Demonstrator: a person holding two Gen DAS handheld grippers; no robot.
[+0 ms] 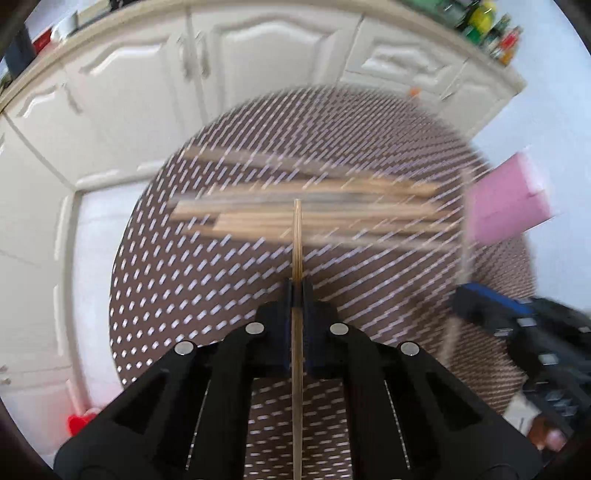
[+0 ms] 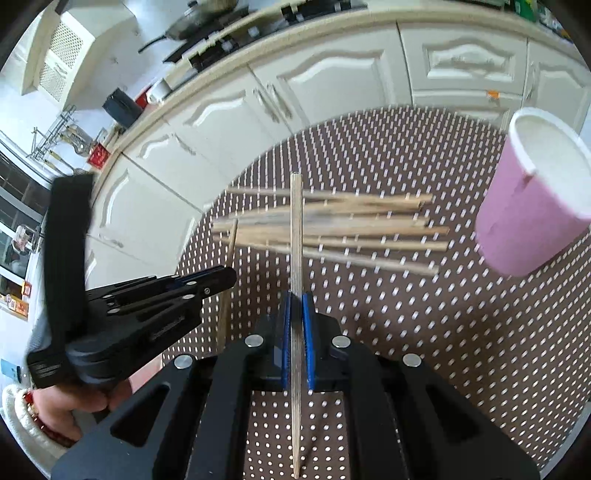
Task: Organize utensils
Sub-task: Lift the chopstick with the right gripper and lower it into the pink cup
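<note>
Several wooden chopsticks (image 1: 306, 210) (image 2: 332, 229) lie in a loose pile on a round table with a brown dotted cloth (image 1: 177, 288) (image 2: 424, 332). My left gripper (image 1: 297, 293) is shut on one chopstick (image 1: 297, 240) that stands up between its pads, above the pile's near side. My right gripper (image 2: 296, 297) is shut on another chopstick (image 2: 295, 221) in the same way. A pink cup (image 2: 532, 206) (image 1: 506, 199) with a white inside stands at the right of the pile. In the right wrist view the left gripper (image 2: 225, 277) shows at the left, its chopstick (image 2: 229, 251) sticking up.
White cabinet doors (image 1: 147, 92) (image 2: 332, 74) under a counter curve behind the table. A pan and stove (image 2: 199, 26) sit on the counter. A red object (image 1: 79, 422) lies on the floor at the lower left. A person's hand (image 2: 74, 406) grips the left tool.
</note>
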